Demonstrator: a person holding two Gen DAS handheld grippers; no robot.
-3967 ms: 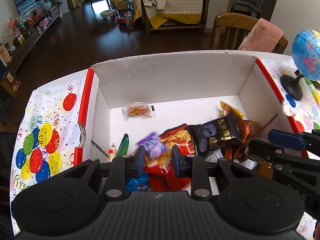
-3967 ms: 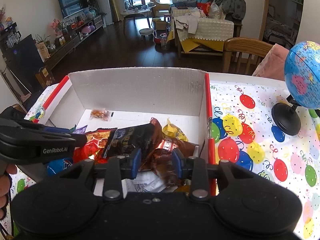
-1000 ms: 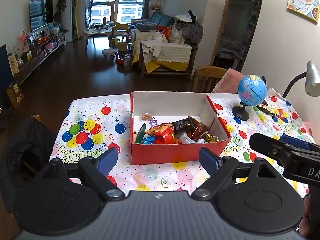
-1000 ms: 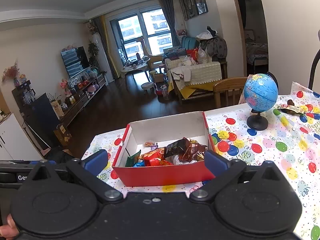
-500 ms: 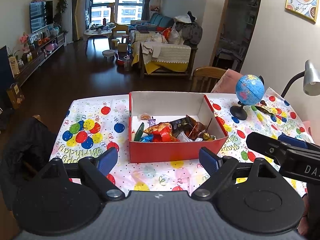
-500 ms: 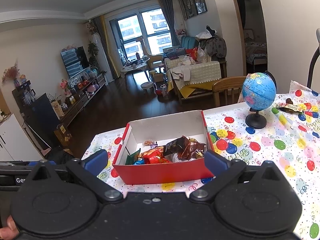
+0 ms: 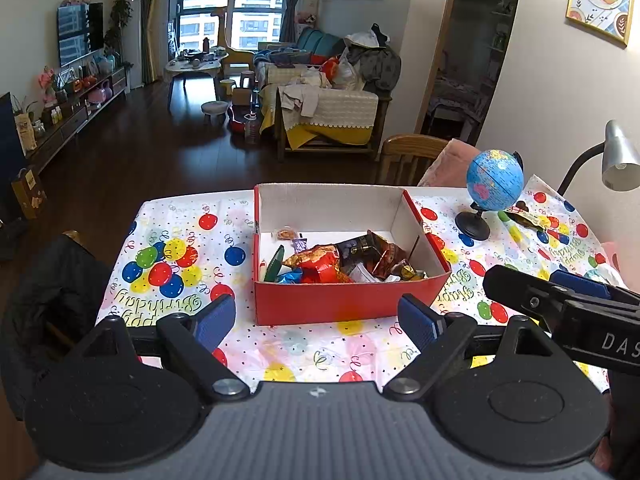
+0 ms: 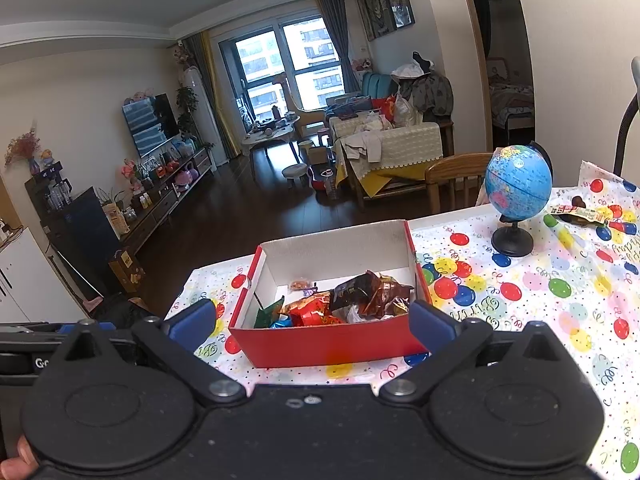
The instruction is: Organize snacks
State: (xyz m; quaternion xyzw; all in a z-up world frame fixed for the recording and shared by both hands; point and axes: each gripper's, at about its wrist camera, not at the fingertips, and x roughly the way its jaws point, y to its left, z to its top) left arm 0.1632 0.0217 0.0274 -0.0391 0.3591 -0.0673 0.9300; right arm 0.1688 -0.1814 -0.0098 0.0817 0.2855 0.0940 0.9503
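Through the left wrist view I am holding the left gripper point(image 7: 316, 322) tilted down toward the table, its blue pads standing wide apart with nothing between them. The right gripper point(image 7: 560, 300) is poking in from the right edge, side on, so from here I cannot tell how its jaws stand. Below me the balloon tablecloth point(image 7: 168, 264) is covering the table, and a small globe point(image 7: 494, 180) is standing on it well right of the red box point(image 7: 340, 300). A wooden chair point(image 7: 408, 156) is sitting behind the table, and the dark floor is running back toward a sofa and a window. The snacks point(image 7: 332, 264) are lying inside the box, heaped toward its near wall: a red-orange bag, a dark brown bag, something green at the left, and one small packet alone near the far wall.

Through the right wrist view I am keeping the right gripper point(image 8: 312, 322) angled down too, jaws spread wide and empty, with the red box point(image 8: 332, 346) showing between the pads but lying beyond them. The globe point(image 8: 518, 188) is standing to the right, and one wrapper point(image 8: 576, 212) is lying on the cloth past it, outside the box. The snacks point(image 8: 344, 300) are filling the near half of the box.
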